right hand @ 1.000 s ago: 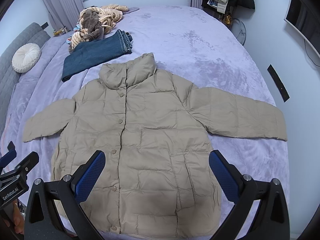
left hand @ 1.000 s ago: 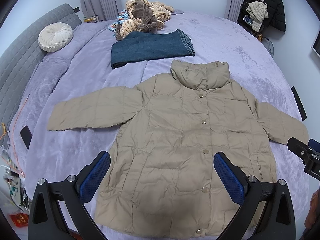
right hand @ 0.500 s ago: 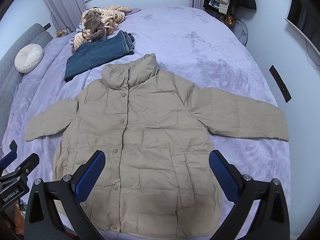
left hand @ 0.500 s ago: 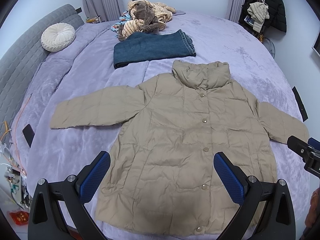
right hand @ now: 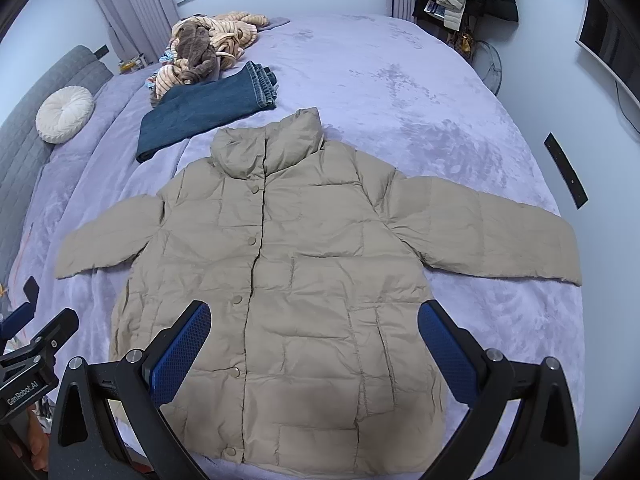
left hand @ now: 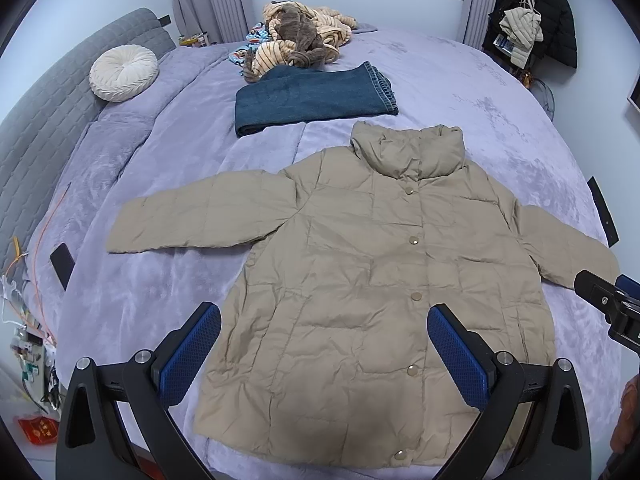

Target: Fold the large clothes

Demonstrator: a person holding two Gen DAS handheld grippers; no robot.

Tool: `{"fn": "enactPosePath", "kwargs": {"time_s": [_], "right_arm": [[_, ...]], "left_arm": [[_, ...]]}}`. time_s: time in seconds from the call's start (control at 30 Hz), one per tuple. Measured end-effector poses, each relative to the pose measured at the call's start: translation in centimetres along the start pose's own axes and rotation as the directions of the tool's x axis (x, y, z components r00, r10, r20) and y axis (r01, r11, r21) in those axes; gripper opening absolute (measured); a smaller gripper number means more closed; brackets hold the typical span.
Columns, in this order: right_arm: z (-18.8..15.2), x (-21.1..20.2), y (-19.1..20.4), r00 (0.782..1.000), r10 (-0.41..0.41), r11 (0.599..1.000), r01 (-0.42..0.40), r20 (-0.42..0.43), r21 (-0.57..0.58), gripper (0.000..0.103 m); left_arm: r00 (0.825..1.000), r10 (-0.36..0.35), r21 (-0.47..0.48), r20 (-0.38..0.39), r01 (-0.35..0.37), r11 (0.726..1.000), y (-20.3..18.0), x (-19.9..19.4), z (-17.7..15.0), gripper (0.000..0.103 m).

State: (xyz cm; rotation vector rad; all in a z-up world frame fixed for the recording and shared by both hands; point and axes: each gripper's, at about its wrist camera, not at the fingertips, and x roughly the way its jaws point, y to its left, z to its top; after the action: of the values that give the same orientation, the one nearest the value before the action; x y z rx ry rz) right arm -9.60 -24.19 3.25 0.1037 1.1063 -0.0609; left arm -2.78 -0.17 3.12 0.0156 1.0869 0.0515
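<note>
Both grippers hover with jaws wide apart, holding nothing: left gripper point(left hand: 324, 344), right gripper point(right hand: 314, 340). The beige puffer jacket point(left hand: 384, 280) lies flat on the purple bed point(left hand: 500, 120), collar pointing away, hem nearest; each sleeve stretches sideways toward its own gripper's side.

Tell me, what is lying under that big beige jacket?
The beige jacket lies spread flat on the purple blanket, which shows all around it. Whether anything is hidden beneath its body cannot be seen. The folded jeans lie beyond the collar, apart.
</note>
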Motion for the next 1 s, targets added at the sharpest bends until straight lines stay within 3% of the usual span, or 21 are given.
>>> {"fn": "enactPosePath", "kwargs": {"time_s": [0.33,0.67,0.77,0.87,1.0], "right_arm": [[-0.3,0.6,0.2,1.0,0.008,1.0,-0.008,-0.023,0.019,0.103],[-0.9,4.0,2.6,0.995,0.073,0.994,-0.067,-0.07,0.087,0.103],[-0.8,6.1,4.4,0.992,0.102,0.989,-0.093,-0.073,0.117,0.103],[-0.6,8.7,6.8,0.992,0.109,0.986,-0.099,-0.07,0.131,0.103],[-0.6,14.1,10.9,0.971,0.118,0.99,-0.098,-0.209,0.104,0.103]], "left_arm": [[0.998,-0.042,-0.024,-0.041,0.041,0.999,1.3,1.3,-0.1,0.103],[0.976,-0.174,-0.157,-0.132,0.153,0.976,8.5,8.4,1.0,0.103],[0.966,-0.223,-0.229,-0.127,0.19,0.955,12.3,11.8,1.6,0.103],[0.954,-0.282,-0.339,-0.103,0.233,0.911,17.4,16.4,1.8,0.103],[0.948,-0.311,-0.466,-0.071,0.244,0.851,24.0,22.8,1.6,0.103]]}}
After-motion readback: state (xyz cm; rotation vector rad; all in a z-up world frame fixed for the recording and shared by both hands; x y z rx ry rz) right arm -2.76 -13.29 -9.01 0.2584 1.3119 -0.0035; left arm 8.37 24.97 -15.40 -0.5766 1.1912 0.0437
